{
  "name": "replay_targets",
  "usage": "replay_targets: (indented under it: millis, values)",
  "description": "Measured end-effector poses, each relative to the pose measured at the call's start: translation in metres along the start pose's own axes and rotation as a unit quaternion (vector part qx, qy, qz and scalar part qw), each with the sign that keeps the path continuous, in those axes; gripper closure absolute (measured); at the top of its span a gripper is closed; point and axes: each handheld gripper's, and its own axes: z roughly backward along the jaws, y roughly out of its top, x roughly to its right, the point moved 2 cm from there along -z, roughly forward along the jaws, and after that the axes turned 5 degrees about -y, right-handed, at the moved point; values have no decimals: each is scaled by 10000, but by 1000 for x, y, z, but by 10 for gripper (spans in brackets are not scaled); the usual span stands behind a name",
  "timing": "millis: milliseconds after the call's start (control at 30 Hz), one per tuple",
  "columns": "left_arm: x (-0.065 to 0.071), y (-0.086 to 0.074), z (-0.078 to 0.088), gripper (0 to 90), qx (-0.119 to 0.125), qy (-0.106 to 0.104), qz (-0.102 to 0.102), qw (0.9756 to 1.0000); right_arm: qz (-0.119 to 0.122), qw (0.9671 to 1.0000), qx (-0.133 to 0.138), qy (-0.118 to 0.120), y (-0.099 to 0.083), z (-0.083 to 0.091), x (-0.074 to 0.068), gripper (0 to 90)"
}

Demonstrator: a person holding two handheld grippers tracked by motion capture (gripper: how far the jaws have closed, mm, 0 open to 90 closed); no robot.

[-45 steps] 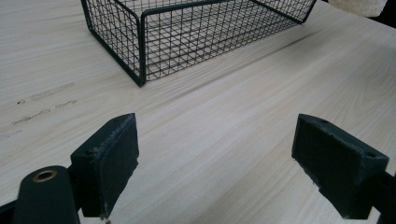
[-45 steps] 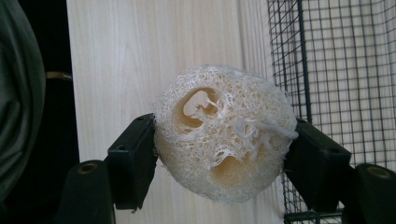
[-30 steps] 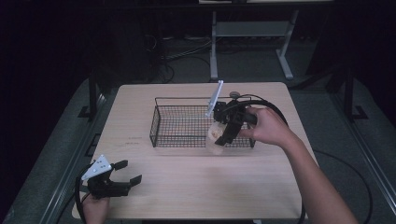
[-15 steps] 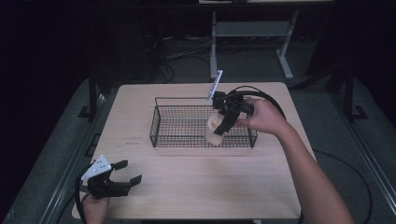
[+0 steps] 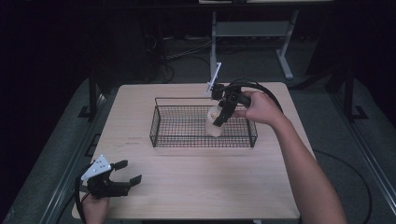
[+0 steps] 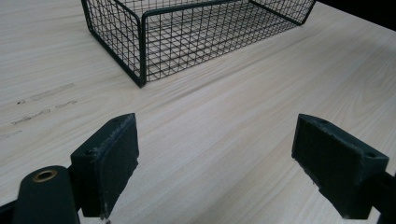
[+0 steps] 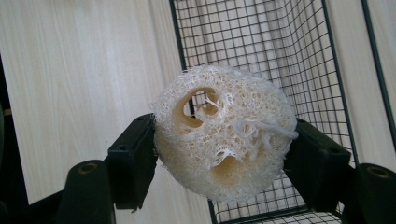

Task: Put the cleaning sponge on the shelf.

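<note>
Your right gripper [image 5: 218,122] grips a loofah piece [image 7: 223,140], both pads pressed into its flanks. In the high view the loofah piece [image 5: 214,125] hangs above the wire basket [image 5: 161,122], toward the basket's right half and nearer its front wall. The basket sits on the table [image 5: 201,182] at mid-depth, slightly toward the far edge. Your left gripper [image 5: 122,176] rests near the front-left corner of the table, jaws standing wide apart with nothing between them.

Hazards from this position:

1. The loofah is springy and fibrous. If you release it while it hangs high, it may bounce off the mesh floor and clear the low wall.
2. In the right gripper view the loofah straddles a corner of the wire basket [image 7: 261,56]. If you release it here, it may land on the rim and tip out onto the table.
3. Loose fibres may snag on the pads and drag the piece as the jaws part.
4. If you lower the gripper tilted, a jaw may strike the rim and shift the basket.

Limits of view: the height of the loofah above the mesh floor cannot be judged. The far face of the loofah is hidden. Your right hand [image 5: 259,108] covers most of the gripper body.
</note>
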Motion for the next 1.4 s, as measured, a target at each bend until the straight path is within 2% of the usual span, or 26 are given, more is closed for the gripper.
replay_targets:
  millis: [333,433,700,867,900,1033,1133,1400]
  values:
    - [0,0,0,138,-9,0,-15,10000,-212,9998,-15,-32,2,-9,21,304]
    - [0,0,0,138,-8,3,-28,10000,-256,9996,-80,-61,0,-18,28,304]
    - [1,1,-1,137,2,-5,-33,10000,-356,9991,-198,-112,0,-35,39,303]
    - [1,0,0,138,-4,3,-20,10000,-393,9988,-247,-126,0,-46,43,303]
    - [0,0,1,138,1,5,-27,10000,-457,9987,-209,-30,-1,-51,45,302]
    - [0,0,1,137,29,5,-5,10000,-528,9983,-244,16,-5,-61,47,301]
    - [0,0,1,138,22,6,4,10000,-533,9979,-360,5,-8,-68,49,301]
    - [0,0,1,138,16,12,6,10000,-592,9976,-360,75,-12,-77,50,301]
